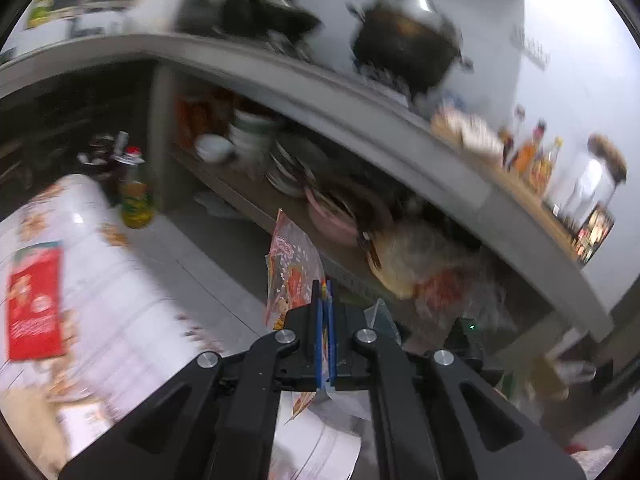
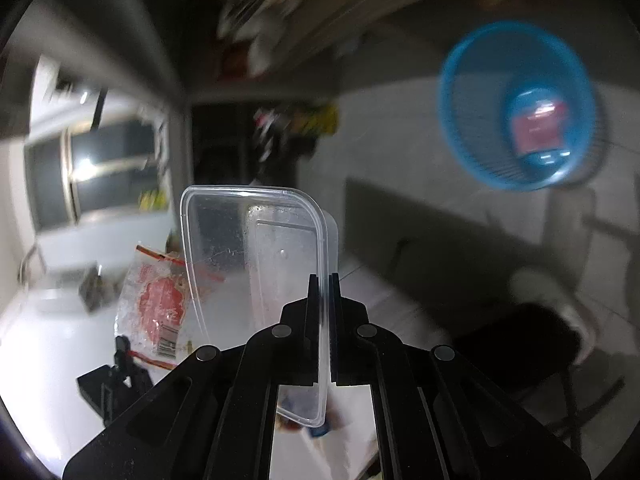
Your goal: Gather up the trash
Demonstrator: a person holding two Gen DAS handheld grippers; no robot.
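Observation:
My left gripper [image 1: 325, 292] is shut on a crinkled snack wrapper [image 1: 290, 268], clear plastic with red and orange print, which sticks up between the blue pads. That same wrapper [image 2: 154, 304] shows in the right wrist view at lower left, held by the other gripper's dark frame. My right gripper [image 2: 324, 280] is shut on the rim of a clear plastic food container [image 2: 256, 256], which stands upright in front of the camera. A blue mesh bin [image 2: 516, 108] with a blue and red bottle inside lies on the floor at the upper right.
A grey kitchen counter [image 1: 360, 96] carries a black pot [image 1: 404, 44], sauce bottles [image 1: 532, 156] and a jar. The shelf below holds bowls and plates [image 1: 256, 140]. A patterned white tablecloth [image 1: 100, 272] with a red pack lies at left, and an oil bottle [image 1: 136, 196] stands on the floor.

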